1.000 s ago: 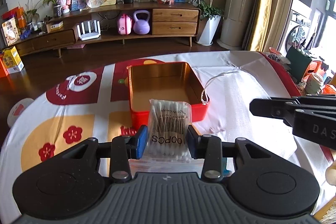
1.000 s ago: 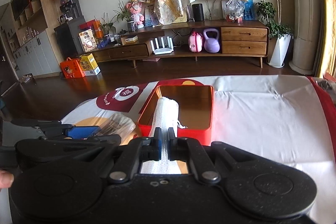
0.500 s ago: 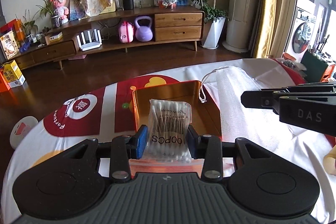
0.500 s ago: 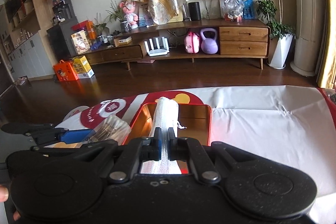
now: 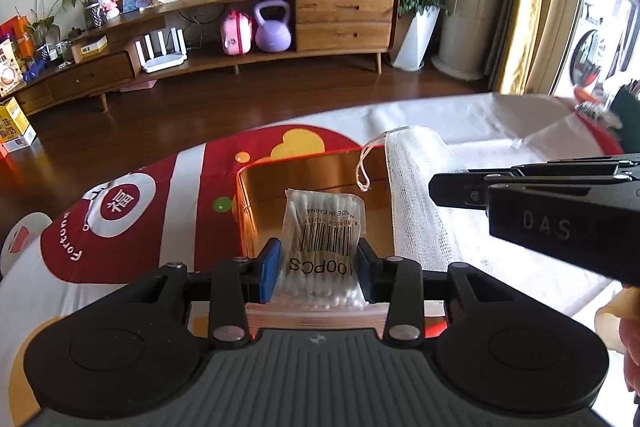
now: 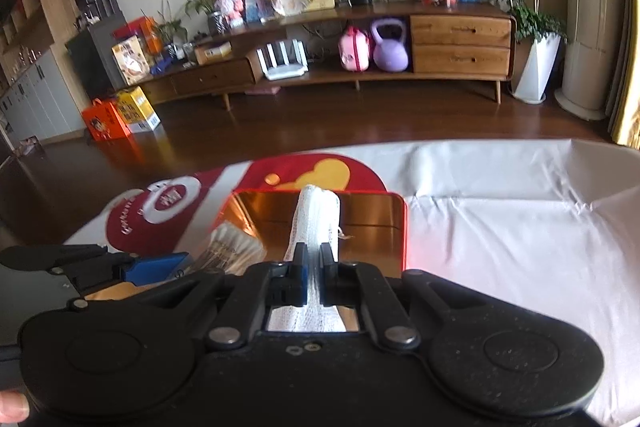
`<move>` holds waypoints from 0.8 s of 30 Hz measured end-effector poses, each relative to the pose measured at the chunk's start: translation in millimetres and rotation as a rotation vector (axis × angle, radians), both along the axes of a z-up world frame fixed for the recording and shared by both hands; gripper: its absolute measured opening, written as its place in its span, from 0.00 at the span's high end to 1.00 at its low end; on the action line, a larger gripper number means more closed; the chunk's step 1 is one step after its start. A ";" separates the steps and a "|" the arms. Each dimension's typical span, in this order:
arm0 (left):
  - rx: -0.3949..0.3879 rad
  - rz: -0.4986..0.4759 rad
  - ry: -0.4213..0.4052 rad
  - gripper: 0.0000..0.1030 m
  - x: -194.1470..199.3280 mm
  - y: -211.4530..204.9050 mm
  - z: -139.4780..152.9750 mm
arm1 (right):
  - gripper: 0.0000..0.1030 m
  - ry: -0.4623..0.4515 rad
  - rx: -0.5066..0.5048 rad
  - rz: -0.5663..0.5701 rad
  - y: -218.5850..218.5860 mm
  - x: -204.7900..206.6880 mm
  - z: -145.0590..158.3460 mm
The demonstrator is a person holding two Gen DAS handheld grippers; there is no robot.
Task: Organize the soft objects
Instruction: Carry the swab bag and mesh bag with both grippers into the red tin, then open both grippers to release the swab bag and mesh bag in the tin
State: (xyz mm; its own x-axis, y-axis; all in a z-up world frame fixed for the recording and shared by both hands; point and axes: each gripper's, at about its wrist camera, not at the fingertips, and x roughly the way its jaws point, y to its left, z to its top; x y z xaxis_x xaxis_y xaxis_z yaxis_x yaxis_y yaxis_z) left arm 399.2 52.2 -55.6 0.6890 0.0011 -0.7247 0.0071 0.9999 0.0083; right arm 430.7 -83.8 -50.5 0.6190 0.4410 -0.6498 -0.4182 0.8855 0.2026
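My left gripper is shut on a clear bag of cotton swabs and holds it over the open red tin with a gold inside. My right gripper is shut on a white mesh pouch and holds it above the same tin. In the left wrist view the pouch hangs at the tin's right side with its string loop, beside the right gripper's body. In the right wrist view the swab bag shows at the left.
The table wears a white cloth with red and yellow prints. Its far edge drops to a dark wood floor. A low wooden cabinet stands along the far wall.
Both grippers have moved forward over the table with their loads. The tin now lies right under and just ahead of both of them, closer than before.
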 end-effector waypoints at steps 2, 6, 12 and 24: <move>0.007 0.005 0.018 0.62 9.4 0.1 -10.0 | 0.96 0.011 -0.014 0.004 2.4 4.7 -7.7; 0.031 0.010 0.047 0.62 22.9 0.7 -27.1 | 0.96 0.036 -0.039 0.027 6.5 7.4 -24.8; 0.015 -0.006 0.080 0.62 35.9 3.3 -41.8 | 0.95 0.069 -0.058 0.045 7.6 11.4 -41.4; 0.034 -0.009 0.127 0.61 39.0 1.4 -57.5 | 0.78 0.073 -0.070 0.032 5.0 11.0 -44.1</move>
